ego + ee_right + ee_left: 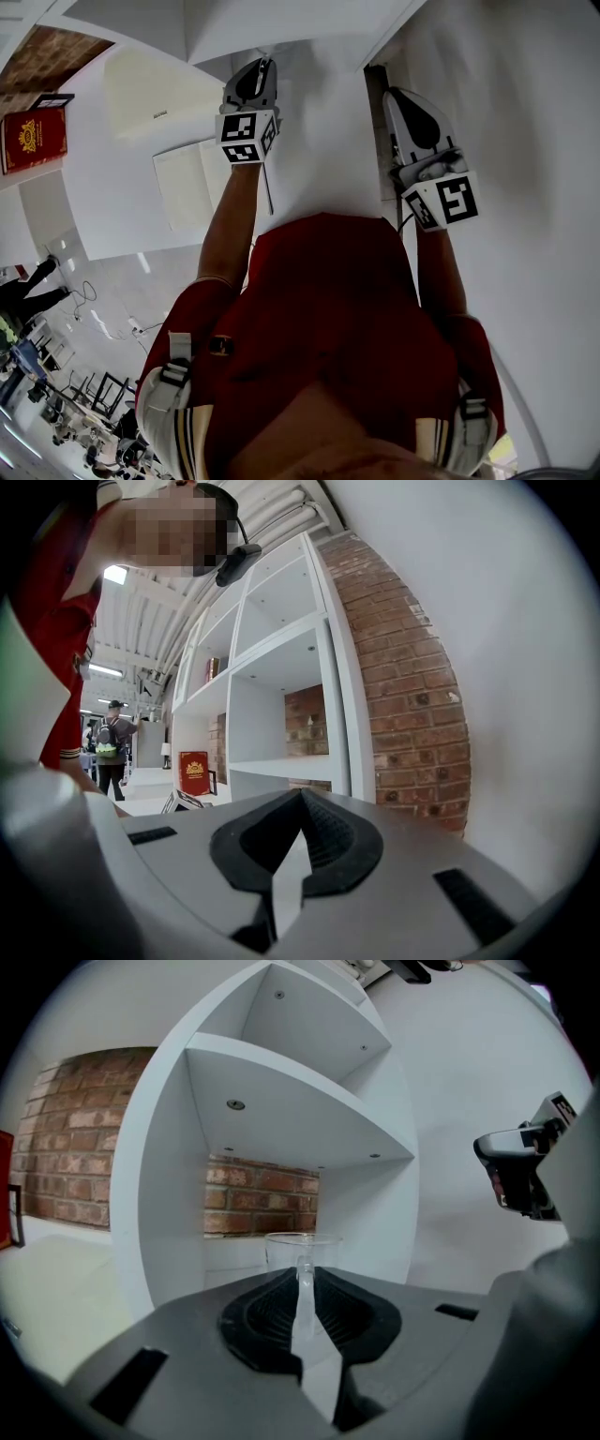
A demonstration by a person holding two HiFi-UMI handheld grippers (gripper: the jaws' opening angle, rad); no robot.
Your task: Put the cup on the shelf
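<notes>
While before the shelf (pixel 281 1101), cup (pixel 302 1244) in left tongs (pixel 302 1277).

shelf (pixel 281 1072): white | brick wall (pixel 84 1147): red-brown, pale mortar lines | cup (pixel 286 1251): clear glass | left gripper (pixel 302 1274): grey shell, black ribbed fingers (pixel 258 1321) | right gripper (pixel 302 803): same grey and black | marker cube (pixel 246 136): white with black squares | shirt (pixel 328 300): red | book (pixel 33 139), far left: red with a gold emblem
</notes>
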